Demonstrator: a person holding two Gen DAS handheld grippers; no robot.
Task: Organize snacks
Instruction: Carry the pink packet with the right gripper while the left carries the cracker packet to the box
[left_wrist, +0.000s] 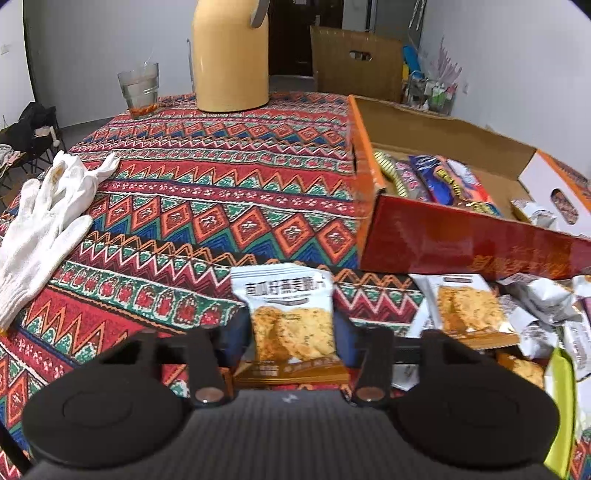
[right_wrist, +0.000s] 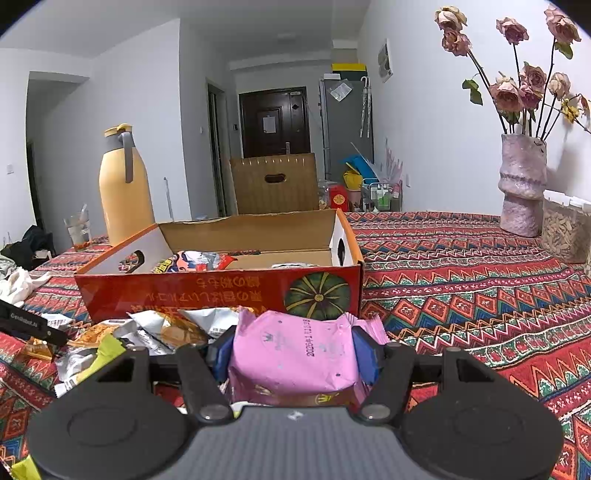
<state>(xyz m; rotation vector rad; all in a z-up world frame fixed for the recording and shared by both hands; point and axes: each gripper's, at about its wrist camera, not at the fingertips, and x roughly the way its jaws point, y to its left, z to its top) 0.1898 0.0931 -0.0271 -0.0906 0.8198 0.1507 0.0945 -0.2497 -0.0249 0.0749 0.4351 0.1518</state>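
Left gripper (left_wrist: 293, 325) clamps an oat-crisp packet (left_wrist: 291, 317), right gripper (right_wrist: 293, 354) a pink packet (right_wrist: 295, 354); slick foil may slip before the box (right_wrist: 221, 291).

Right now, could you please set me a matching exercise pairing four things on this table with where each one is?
Things:
1. Cracker packet
2. Pink packet
3. Gloves
4. Flask

Places:
A. Between the right gripper's pads
B. At the table's far edge, beside the glass
C. Between the left gripper's pads
D. Lying on the cloth, well left of the box

Pairs: 1-C, 2-A, 3-D, 4-B
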